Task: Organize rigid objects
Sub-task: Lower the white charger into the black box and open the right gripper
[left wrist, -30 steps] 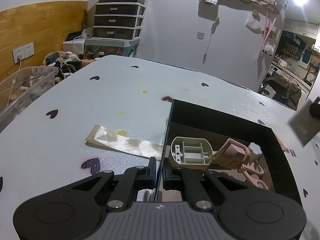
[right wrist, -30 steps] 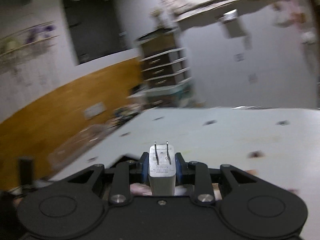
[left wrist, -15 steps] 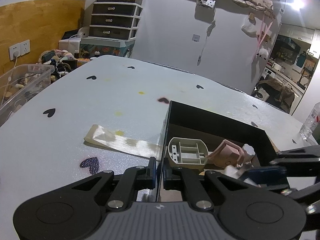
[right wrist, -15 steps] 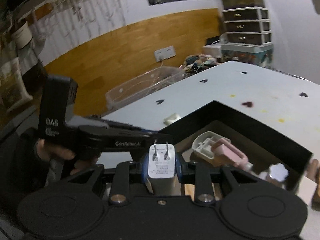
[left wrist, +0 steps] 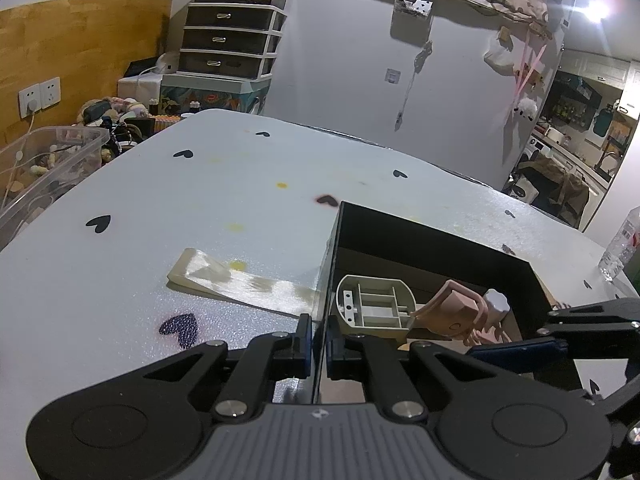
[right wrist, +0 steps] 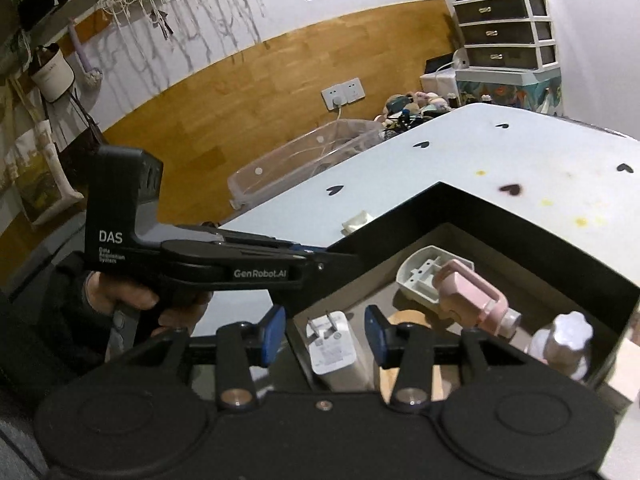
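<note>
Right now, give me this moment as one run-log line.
left gripper: shut on box wall | right gripper: open | charger: in box, released

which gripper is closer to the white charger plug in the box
Right. The right gripper is open, its blue pads on either side of the white charger plug, which lies in the black box. The left gripper is shut on the box's left wall, away from the plug.
</note>
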`<state>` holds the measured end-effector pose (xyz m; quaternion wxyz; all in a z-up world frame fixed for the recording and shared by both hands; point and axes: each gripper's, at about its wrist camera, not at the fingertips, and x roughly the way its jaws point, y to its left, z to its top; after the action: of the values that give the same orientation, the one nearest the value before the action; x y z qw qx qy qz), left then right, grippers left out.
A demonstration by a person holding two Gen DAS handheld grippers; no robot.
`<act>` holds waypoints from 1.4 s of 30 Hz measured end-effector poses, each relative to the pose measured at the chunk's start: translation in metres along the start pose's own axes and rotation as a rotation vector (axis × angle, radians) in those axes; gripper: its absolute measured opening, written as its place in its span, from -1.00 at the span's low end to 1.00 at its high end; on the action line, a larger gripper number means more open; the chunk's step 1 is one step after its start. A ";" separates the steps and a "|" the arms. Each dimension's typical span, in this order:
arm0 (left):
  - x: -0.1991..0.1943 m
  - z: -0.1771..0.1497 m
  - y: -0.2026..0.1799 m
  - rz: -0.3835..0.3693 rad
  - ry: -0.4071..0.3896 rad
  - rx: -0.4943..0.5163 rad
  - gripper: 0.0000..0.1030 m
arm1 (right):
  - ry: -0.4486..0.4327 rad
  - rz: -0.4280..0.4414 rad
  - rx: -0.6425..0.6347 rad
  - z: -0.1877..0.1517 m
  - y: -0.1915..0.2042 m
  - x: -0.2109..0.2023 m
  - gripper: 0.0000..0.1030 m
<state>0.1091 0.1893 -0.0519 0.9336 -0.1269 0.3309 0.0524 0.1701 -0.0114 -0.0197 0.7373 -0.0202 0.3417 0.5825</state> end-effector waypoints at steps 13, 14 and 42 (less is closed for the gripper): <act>-0.001 0.000 -0.001 -0.004 0.001 -0.004 -0.87 | 0.076 -0.050 0.011 -0.009 -0.006 -0.011 -0.71; -0.001 0.000 -0.001 -0.004 0.001 -0.004 -0.87 | 0.084 -0.051 0.020 -0.009 -0.007 -0.009 -0.73; -0.002 0.000 -0.002 0.008 0.002 0.000 -0.88 | -0.007 -0.074 0.088 -0.005 -0.002 -0.013 -0.44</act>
<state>0.1078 0.1872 -0.0502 0.9330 -0.1255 0.3325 0.0562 0.1680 -0.0252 -0.0173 0.7595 0.0017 0.3636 0.5393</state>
